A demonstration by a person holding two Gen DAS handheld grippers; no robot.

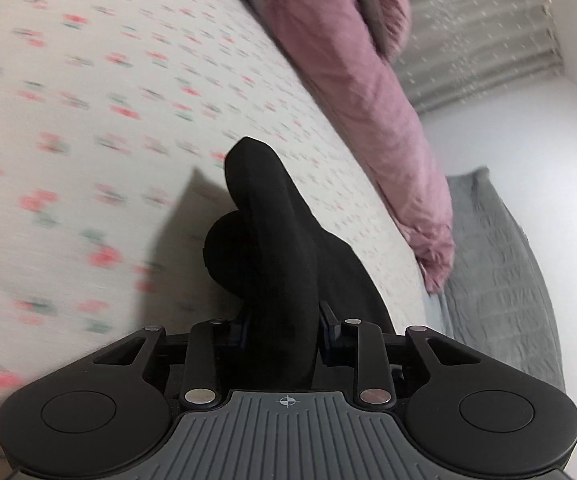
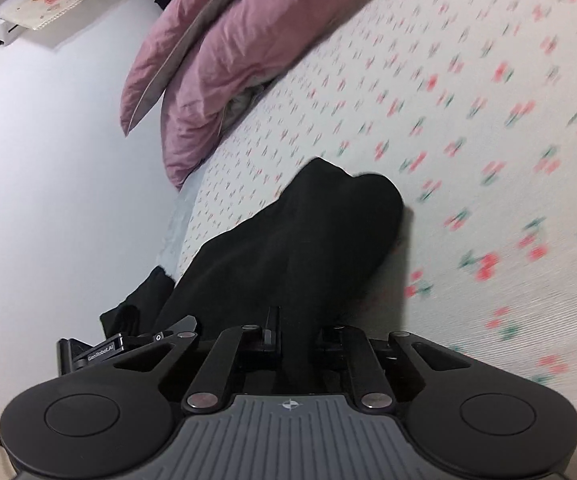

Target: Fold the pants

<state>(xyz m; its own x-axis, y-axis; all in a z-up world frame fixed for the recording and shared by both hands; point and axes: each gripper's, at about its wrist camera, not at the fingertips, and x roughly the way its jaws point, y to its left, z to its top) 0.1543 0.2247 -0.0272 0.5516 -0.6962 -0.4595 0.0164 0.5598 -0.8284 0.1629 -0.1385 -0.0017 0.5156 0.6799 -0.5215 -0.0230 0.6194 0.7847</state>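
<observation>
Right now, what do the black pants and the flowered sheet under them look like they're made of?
Black pants: soft matte knit, probably cotton jersey; it drapes in rounded folds with no shine. White sheet with red flowers: thin woven or fine-ribbed fabric, matte, lying flat; blur hides the weave.

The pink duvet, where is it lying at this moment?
The pink duvet lies bunched along the far edge of the flowered sheet, beyond the black pants; in the left wrist view a grey pillow lies at its end.
</observation>
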